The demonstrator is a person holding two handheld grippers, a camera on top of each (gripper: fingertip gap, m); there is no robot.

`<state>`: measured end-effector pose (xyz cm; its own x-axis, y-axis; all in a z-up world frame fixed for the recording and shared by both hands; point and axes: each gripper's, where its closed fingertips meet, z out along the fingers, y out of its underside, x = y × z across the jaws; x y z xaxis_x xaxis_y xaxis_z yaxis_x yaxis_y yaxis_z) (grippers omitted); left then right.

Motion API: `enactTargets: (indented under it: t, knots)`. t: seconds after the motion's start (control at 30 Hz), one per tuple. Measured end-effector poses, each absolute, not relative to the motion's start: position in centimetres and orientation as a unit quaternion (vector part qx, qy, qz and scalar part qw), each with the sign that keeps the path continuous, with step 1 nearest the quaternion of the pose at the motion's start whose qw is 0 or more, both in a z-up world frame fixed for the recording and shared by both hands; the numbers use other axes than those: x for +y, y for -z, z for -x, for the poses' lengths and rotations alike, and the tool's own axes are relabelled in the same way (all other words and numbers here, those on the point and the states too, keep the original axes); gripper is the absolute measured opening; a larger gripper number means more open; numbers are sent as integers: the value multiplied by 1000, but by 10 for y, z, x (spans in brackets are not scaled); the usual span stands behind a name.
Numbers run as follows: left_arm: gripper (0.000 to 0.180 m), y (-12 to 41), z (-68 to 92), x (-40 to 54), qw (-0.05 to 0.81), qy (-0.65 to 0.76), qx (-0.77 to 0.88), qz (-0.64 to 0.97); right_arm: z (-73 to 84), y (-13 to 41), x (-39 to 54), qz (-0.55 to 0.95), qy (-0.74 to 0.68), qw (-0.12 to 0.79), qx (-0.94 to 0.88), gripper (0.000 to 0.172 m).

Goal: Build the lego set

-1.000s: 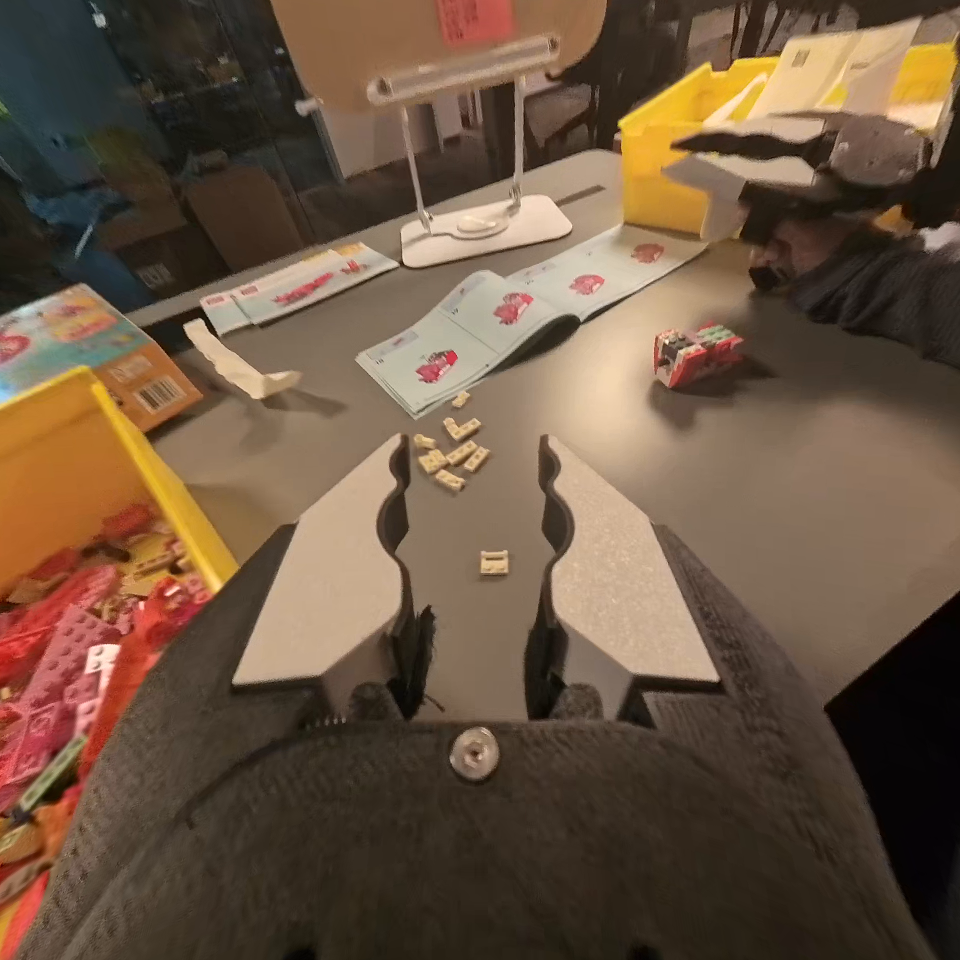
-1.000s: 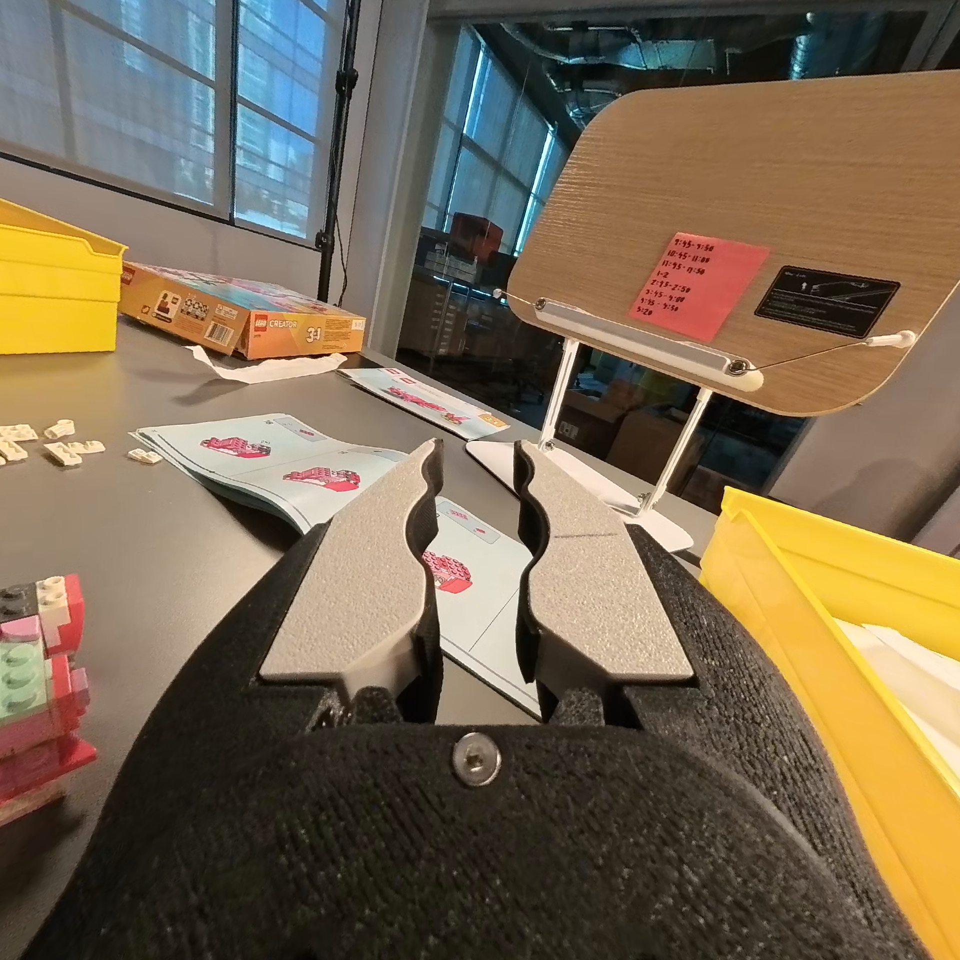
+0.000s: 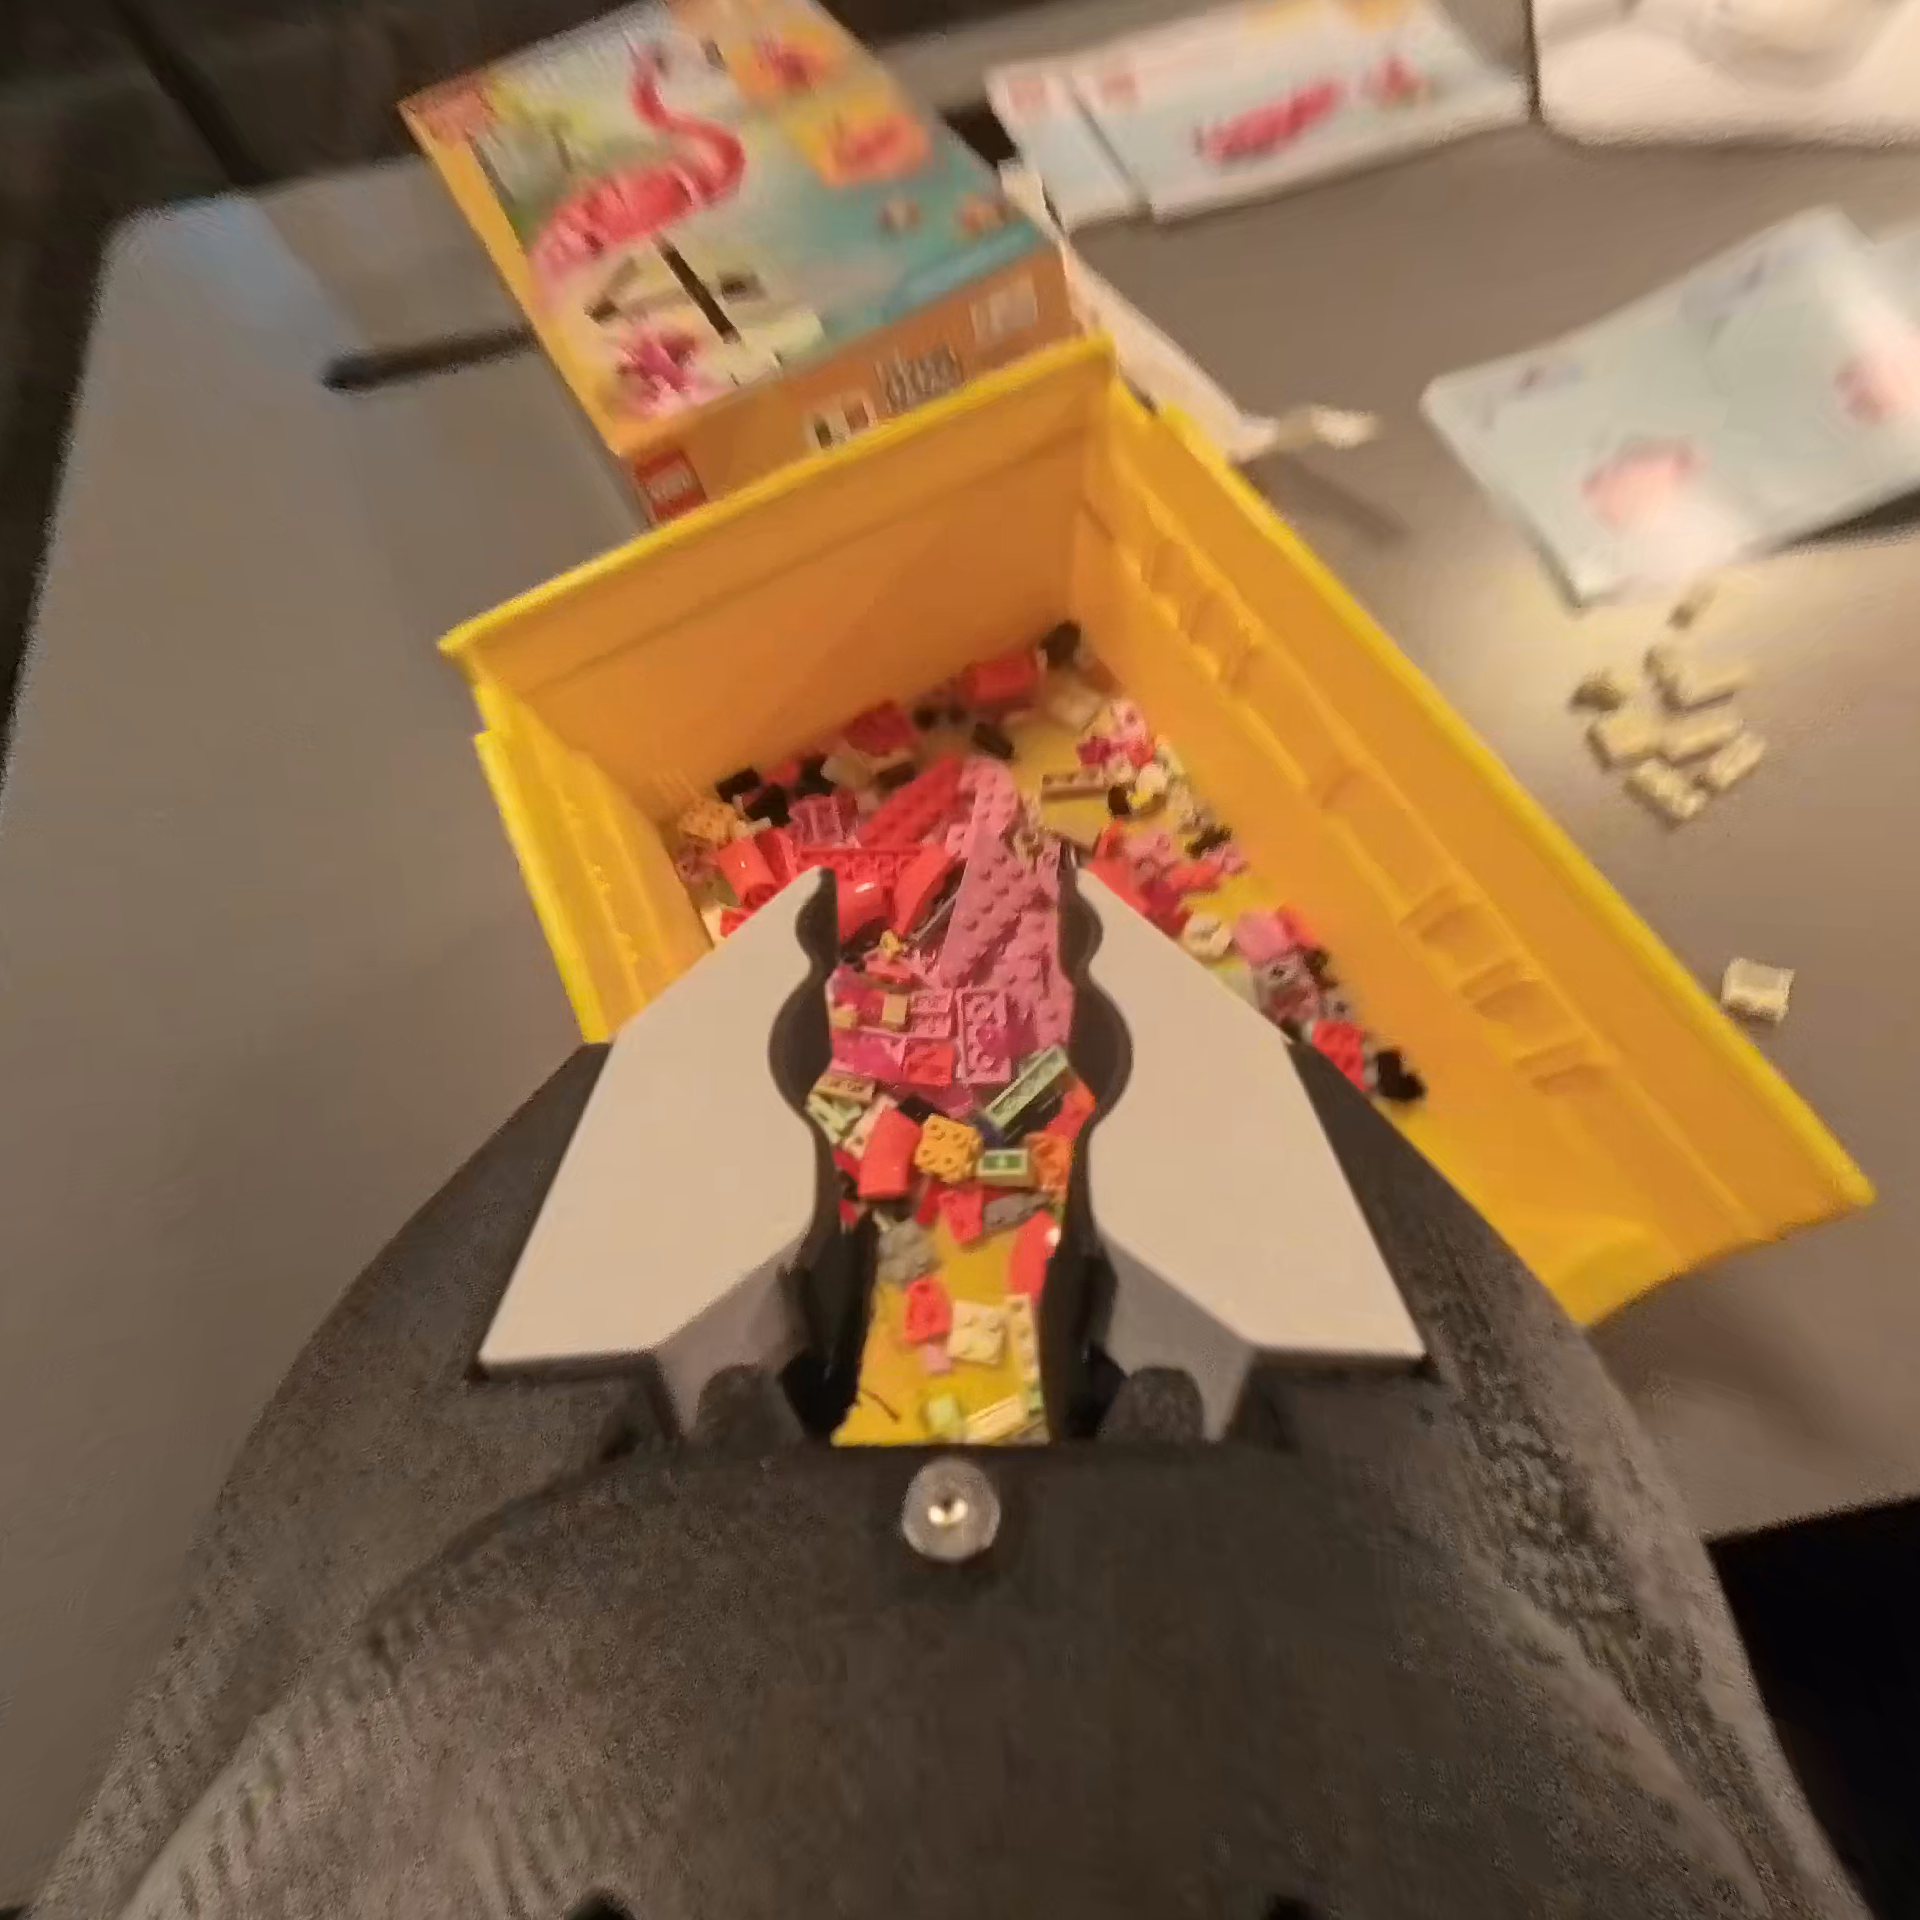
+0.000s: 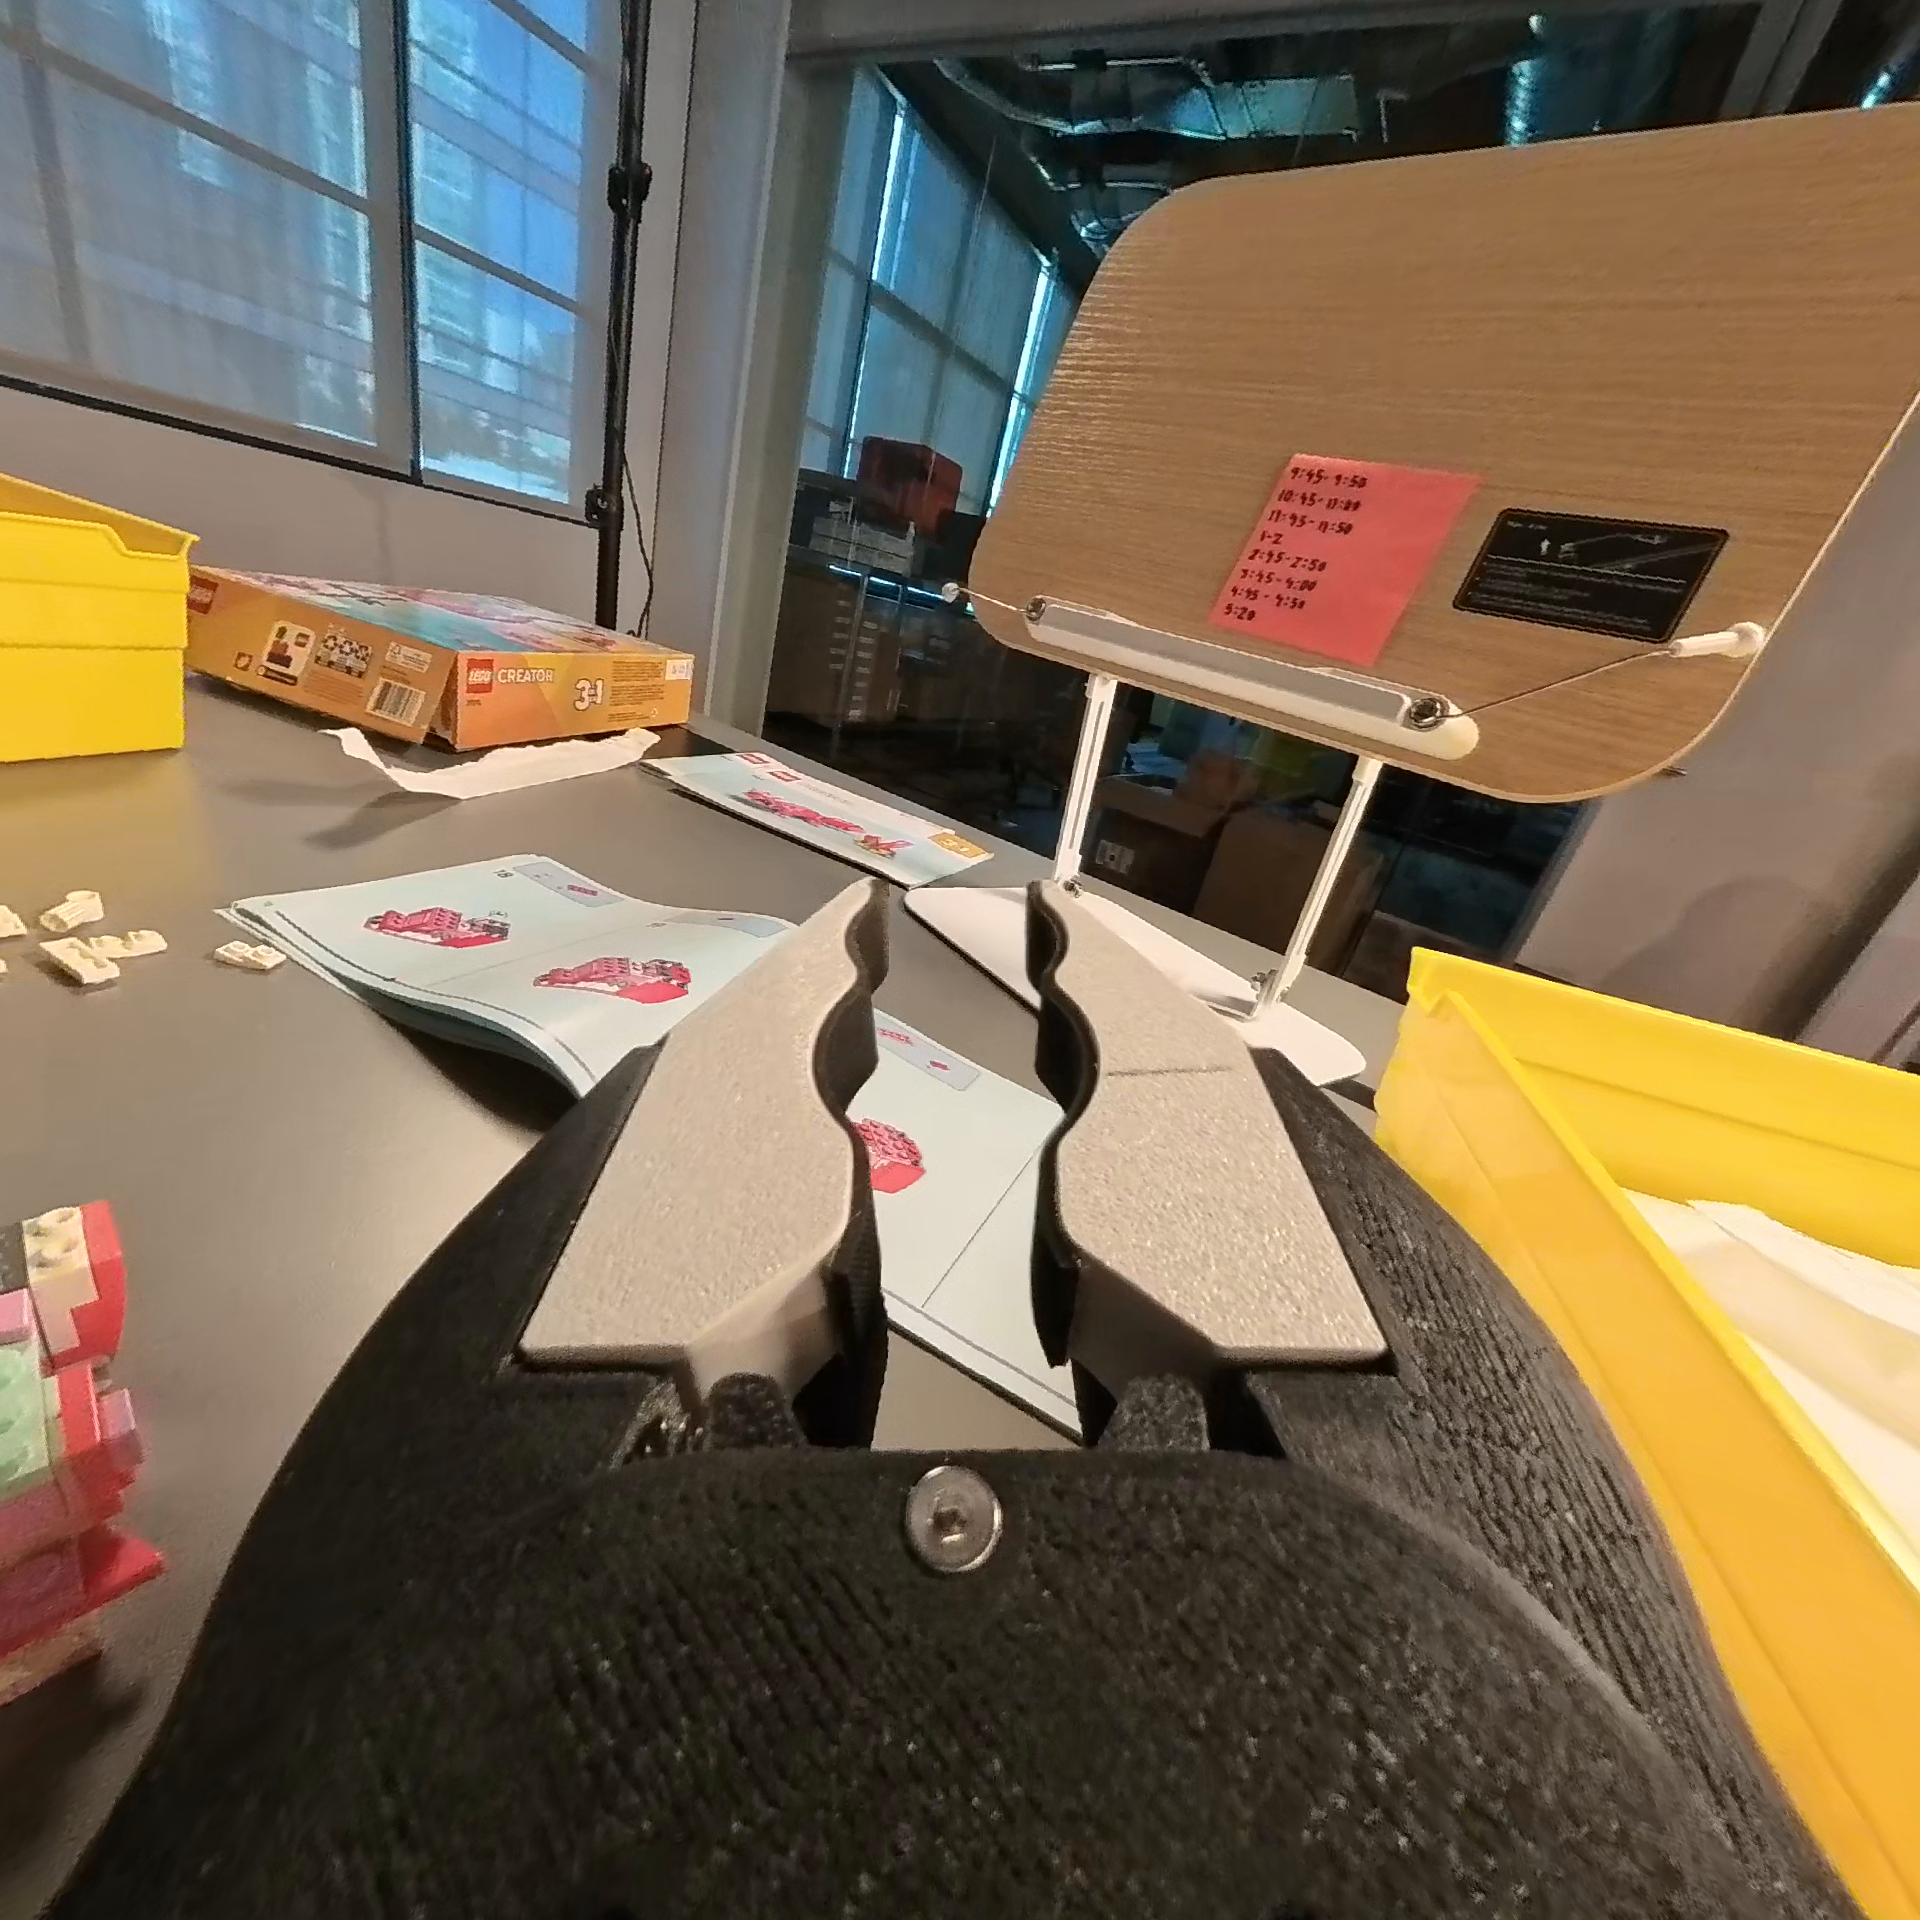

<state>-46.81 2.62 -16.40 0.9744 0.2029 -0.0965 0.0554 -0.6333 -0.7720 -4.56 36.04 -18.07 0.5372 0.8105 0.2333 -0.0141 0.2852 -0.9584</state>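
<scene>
— While the left gripper (image 3: 945, 914) hangs over the yellow bin (image 3: 831, 582) in the centre of its view, what are its fingers doing?

— They stand apart with nothing between them. The loose bricks (image 3: 935, 997) seen through the gap, a long pink plate among red and pink pieces, lie down in the bin; I see no pad pressing on any of them.

— Why so many pieces in one bin?

— My guess is that it serves as the stock pile, kept walled in so nothing rolls off the dark table (image 3: 260, 935). The set's box (image 3: 727, 239) lies just behind the bin at the top of the frame, and a small cluster of cream pieces (image 3: 1662, 727) sits apart at the right edge, as if sorted out by colour.

— And the right gripper (image 4: 961, 904)?

— Low over the table, jaws partly open and bare. Through the gap only the open instruction booklet (image 4: 499, 945) shows, lying flat in the middle of that view.

— What is nearest it?

— A partly built red and pink model (image 4: 62, 1403) at the lower left edge, a second yellow bin (image 4: 1558, 1143) holding white sheets at the right, and a wooden book stand (image 4: 1455, 416) at the upper right, tilted, I judge, so a page could be read.
</scene>
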Motion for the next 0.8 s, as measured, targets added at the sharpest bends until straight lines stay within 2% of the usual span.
enactTargets:
  t: [0.13,0.33,0.5,0.6,0.73,0.8]
  knots:
    - [43,203,470,41,288,-52,3,956,45,181,362,525,-287,706,-378,25]
    - [40,253,474,34,113,-37,-12,993,47,183,363,528,-272,708,-382,25]
    - [36,273,471,27,53,-14,-46,997,49,184,363,528,-261,708,-390,25]
    - [28,278,466,28,49,7,-58,997,50,185,362,527,-255,708,-395,24]
    - [28,285,468,28,38,9,-72,997,51,186,362,525,-250,709,-400,24]
    - [17,288,470,27,29,4,-74,997,51,186,361,524,-249,709,-401,24]
